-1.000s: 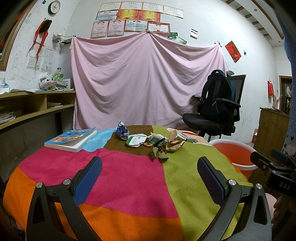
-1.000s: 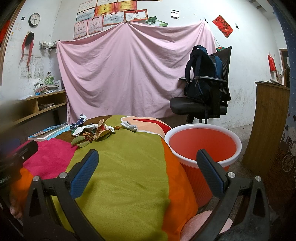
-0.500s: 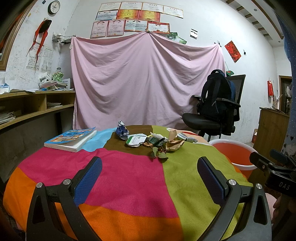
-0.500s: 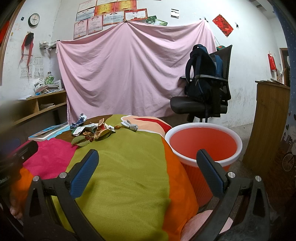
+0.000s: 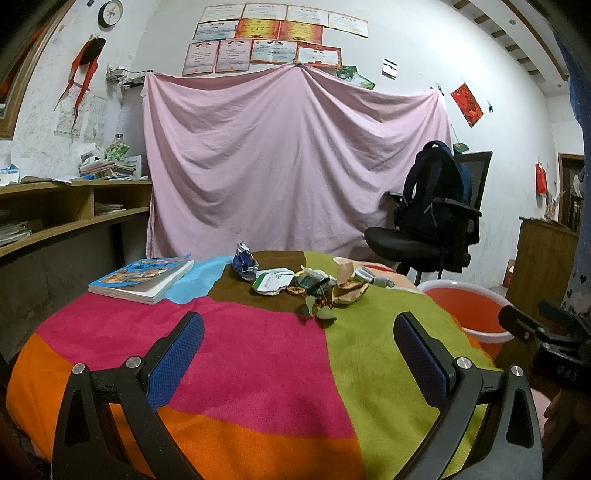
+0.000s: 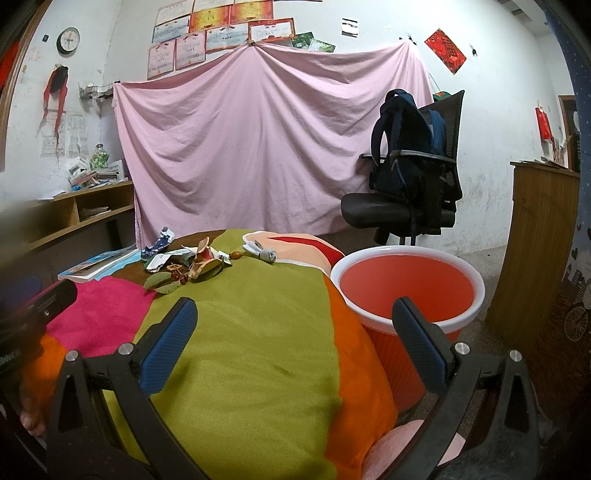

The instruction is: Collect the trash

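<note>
No text can be read with certainty. The certificates (image 5: 280,29) on the wall above the pink sheet carry printed lines and headings, all too small to make out. The red paper (image 5: 467,105) pinned at the right has dark marks that stay unreadable. The clock (image 5: 110,13) shows a dial, but its numbers are too small to read. The book (image 5: 142,275) has a picture cover with a title too blurred to tell, and the green-and-white packet (image 5: 271,282) bears print too fine to read. A black housing (image 5: 565,371) at the right edge of the left wrist view shows faint raised letters. Another black housing (image 6: 11,360) at the left edge of the right wrist view shows blurred white letters.
</note>
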Demonstrator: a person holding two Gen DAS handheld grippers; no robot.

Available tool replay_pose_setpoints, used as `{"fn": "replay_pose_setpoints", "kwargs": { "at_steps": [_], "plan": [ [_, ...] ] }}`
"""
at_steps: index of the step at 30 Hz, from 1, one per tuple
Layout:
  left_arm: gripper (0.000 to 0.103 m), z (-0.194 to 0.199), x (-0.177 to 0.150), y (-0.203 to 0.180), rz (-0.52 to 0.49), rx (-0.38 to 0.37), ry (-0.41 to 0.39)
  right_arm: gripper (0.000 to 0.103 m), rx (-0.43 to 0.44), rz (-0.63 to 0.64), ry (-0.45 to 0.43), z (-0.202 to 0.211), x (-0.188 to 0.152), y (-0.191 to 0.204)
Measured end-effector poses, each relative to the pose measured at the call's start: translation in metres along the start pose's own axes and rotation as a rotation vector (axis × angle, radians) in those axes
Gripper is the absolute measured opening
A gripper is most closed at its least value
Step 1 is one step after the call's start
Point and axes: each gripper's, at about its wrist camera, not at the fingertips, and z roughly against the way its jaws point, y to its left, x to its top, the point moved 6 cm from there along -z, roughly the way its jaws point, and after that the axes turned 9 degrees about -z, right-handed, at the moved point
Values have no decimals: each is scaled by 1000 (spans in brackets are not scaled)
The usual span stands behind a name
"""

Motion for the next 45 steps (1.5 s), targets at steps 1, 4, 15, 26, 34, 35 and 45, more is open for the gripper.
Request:
{"fn": "replay_pose_setpoints", "kwargs": {
  "at_steps": [1, 4, 15, 26, 34, 35, 45],
  "plan": [
    [101, -1, 3, 0, 6, 2, -3, 103, 3, 0, -2, 0, 1, 1],
    [101, -2, 11, 2, 16, 6, -18, 103, 15, 4, -16, 1, 5, 5],
    [101, -20, 35, 10, 7, 33, -45, 103, 67, 27, -61, -5, 30, 11],
    [101, -60, 53, 26, 16, 43, -15, 103, 125, 64, -94, -40, 69, 22],
    [100, -100, 44, 36, 55, 1, 110, 103, 240, 54, -48, -93, 96, 41],
    [99, -103, 42, 36, 62, -12, 125, 103, 254, 53, -29, -100, 97, 43],
    [55, -146, 12, 31, 115, -159, 358, 97, 367, 65, 207, -159, 70, 65]
  ]
}}
